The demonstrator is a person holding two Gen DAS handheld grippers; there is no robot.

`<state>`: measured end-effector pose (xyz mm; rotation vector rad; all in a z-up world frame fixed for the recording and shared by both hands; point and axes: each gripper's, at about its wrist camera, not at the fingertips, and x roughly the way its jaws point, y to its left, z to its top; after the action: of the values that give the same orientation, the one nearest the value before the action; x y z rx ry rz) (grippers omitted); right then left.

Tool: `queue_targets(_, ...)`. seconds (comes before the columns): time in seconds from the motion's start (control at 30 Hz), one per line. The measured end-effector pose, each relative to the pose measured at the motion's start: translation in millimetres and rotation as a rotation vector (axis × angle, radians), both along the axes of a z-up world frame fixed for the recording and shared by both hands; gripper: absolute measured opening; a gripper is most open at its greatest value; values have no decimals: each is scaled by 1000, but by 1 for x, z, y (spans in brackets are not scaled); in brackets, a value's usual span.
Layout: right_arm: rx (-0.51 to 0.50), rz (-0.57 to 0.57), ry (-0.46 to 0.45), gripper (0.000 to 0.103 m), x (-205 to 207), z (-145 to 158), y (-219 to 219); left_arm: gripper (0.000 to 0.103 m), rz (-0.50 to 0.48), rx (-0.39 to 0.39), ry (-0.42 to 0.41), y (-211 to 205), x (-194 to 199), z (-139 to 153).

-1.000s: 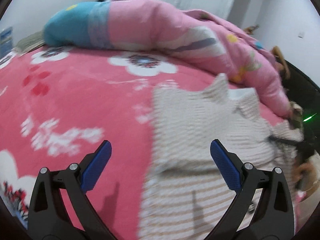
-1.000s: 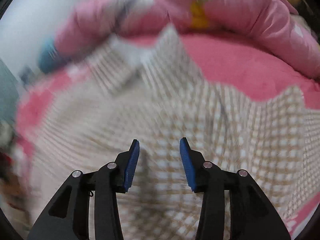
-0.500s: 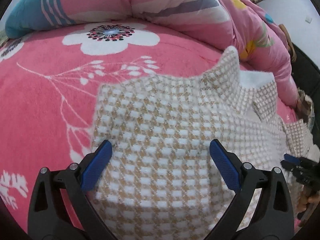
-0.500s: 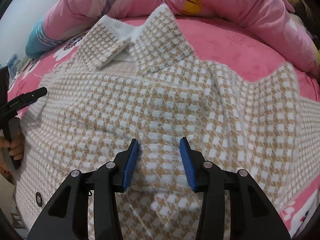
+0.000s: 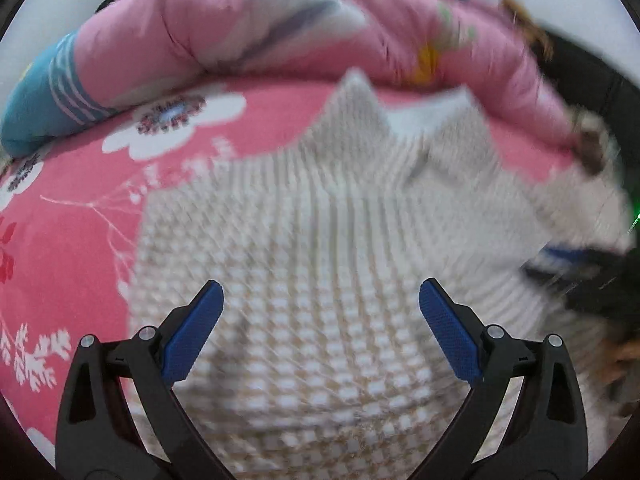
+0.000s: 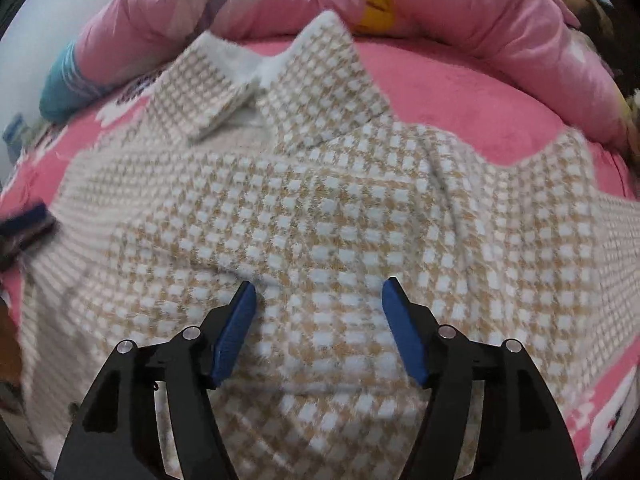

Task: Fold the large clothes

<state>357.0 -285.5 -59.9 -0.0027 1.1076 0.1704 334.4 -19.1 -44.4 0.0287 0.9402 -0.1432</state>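
One checked coat (image 6: 320, 208), one quilt (image 6: 460, 16), two claws (image 6: 316, 332)

Left wrist view: looks steeply down, close over the beige-and-white checked knit garment (image 5: 320, 280), toward the rolled pink quilt (image 5: 248, 40); strongly blurred. Right wrist view: looks steeply down on the same garment (image 6: 320, 208) from its other side. Shared: garment collar, quilt, pink floral bedspread (image 5: 72, 220).

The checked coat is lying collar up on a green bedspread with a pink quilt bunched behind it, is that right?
Not quite. The right wrist view shows the bedspread is pink, not green. The checked coat does lie on it with its collar toward the pink quilt bunched behind.
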Motion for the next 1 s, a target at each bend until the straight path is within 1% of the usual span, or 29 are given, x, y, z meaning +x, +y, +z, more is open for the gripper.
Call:
queue_targets(0.03,3,-1,0,64,-5,4,-4,95,14,41,27,-4,1,-12)
queue_targets(0.07,8,-8,-5,64,-12,11,-14,96,23,67,17,-7,-1,-22)
queue_targets(0.13,40,-38,-26,65,-22,27,-31,96,30,76,-41,-7,-9,-23)
queue_targets(0.23,113,-123,-69,72,-40,48,-75,96,31,64,-26,-4,-8,-23)
queue_targets(0.3,150,-191,-92,72,-47,58,-109,96,27,67,-33,-4,-9,-24)
queue_targets(0.5,238,-456,-122,72,-63,81,-236,96,28,63,-46,-3,-14,-26)
queue_targets(0.6,289,-576,-130,72,-63,80,-288,96,27,61,-48,-2,-19,-27)
queue_targets(0.63,321,-638,-129,72,-64,79,-315,96,27,61,-50,-3,-20,-27)
queue_targets(0.7,368,-712,-112,72,-58,69,-346,96,28,62,-57,-3,-21,-27)
queue_targets(0.77,376,-774,-103,72,-54,63,-368,96,28,61,-55,-2,-21,-27)
queue_targets(0.83,357,-807,-96,72,-46,57,-382,96,27,60,-59,-2,-23,-25)
queue_targets(0.9,344,-830,-116,72,-39,56,-394,97,27,58,-64,-1,-23,-24)
queue_targets(1.0,306,-868,-109,71,-21,47,-398,97,28,54,-74,-2,-23,-24)
